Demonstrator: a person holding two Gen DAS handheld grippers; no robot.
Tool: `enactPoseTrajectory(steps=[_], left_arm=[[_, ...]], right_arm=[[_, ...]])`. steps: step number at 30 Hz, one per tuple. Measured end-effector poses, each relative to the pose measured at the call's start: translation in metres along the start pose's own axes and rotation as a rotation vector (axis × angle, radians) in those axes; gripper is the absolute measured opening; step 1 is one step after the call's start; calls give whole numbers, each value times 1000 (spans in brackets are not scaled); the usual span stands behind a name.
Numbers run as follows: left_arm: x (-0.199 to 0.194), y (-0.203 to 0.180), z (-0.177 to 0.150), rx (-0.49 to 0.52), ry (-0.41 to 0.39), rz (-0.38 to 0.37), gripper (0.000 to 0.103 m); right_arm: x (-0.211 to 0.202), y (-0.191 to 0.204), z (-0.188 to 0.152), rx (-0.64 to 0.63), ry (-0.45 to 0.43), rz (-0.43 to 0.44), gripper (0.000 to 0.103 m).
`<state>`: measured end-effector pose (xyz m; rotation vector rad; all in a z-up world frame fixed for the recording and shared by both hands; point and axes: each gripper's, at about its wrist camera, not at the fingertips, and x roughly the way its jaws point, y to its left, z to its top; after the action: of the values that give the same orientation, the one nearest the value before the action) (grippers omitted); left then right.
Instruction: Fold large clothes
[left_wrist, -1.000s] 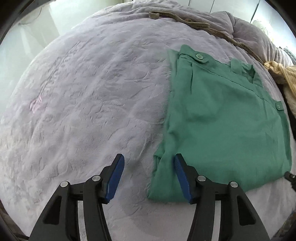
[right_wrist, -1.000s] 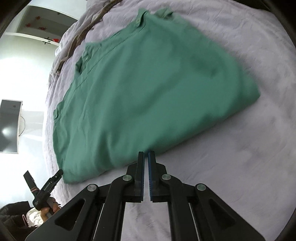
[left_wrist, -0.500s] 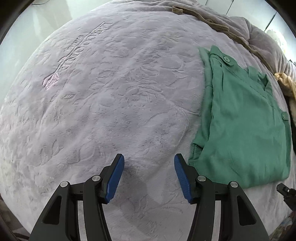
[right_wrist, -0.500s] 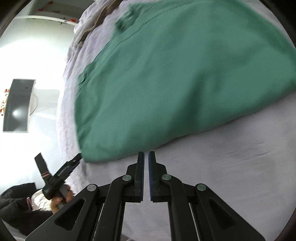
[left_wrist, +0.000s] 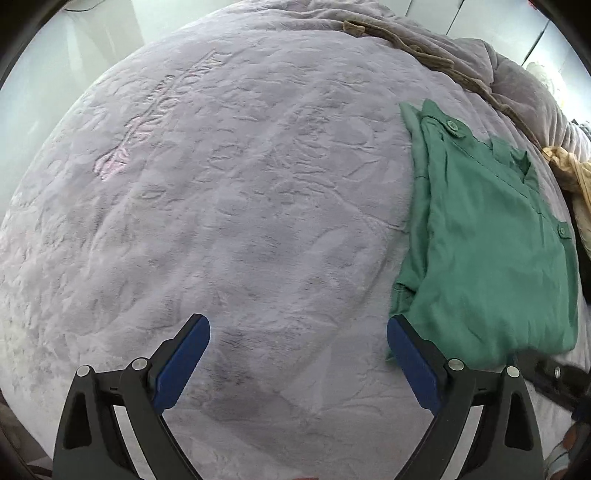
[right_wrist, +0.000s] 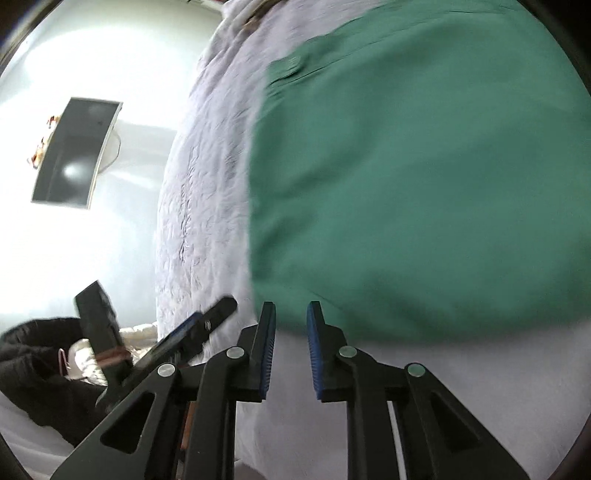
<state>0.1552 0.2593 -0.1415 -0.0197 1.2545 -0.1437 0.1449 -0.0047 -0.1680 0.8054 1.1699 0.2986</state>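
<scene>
Garment location: folded green garment (left_wrist: 491, 254) lies flat on the lilac bed cover (left_wrist: 229, 206), at the right of the left wrist view; in the right wrist view the green garment (right_wrist: 424, 177) fills the upper right, blurred.
Garment long axis: in the left wrist view it runs from the buttoned waistband end (left_wrist: 452, 127) at upper right down to the folded edge at lower right, roughly up-and-down in the frame.
Left gripper (left_wrist: 298, 345): fingers spread wide, holding nothing. Left pad (left_wrist: 183, 363) sits over bare bed cover; right pad (left_wrist: 413, 363) sits just beside the garment's lower left corner, and contact cannot be told.
Right gripper (right_wrist: 291, 326): fingers parted by a narrow gap, nothing between them. Tips sit at the garment's lower edge, centre of frame; contact cannot be told.
Bearing from fingers: garment lies to the right of the left gripper and straight ahead and right of the right gripper.
Nearer gripper: judged the right, since cloth begins directly at its fingertips.
Next move, judged: the narrow gap suits pinching the near folded edge; left gripper would need to shift right to take the corner.
Risk, judged: a shallow pinch may catch only the top layer and undo the fold.
Other items: yellow cloth (left_wrist: 569, 173) at the right rim; dark screen (right_wrist: 75, 153) at upper left.
</scene>
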Motion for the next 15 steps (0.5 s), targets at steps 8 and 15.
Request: enactPoseTrajectory(steps=[8,15], left_arm=[[13,8,1,23,32,37,102],[29,12,-3,4,89,15,102]], right_arm=[[74,5,-10,-19,141,-71,18],[43,-4,-36,-30,162,-68,19]])
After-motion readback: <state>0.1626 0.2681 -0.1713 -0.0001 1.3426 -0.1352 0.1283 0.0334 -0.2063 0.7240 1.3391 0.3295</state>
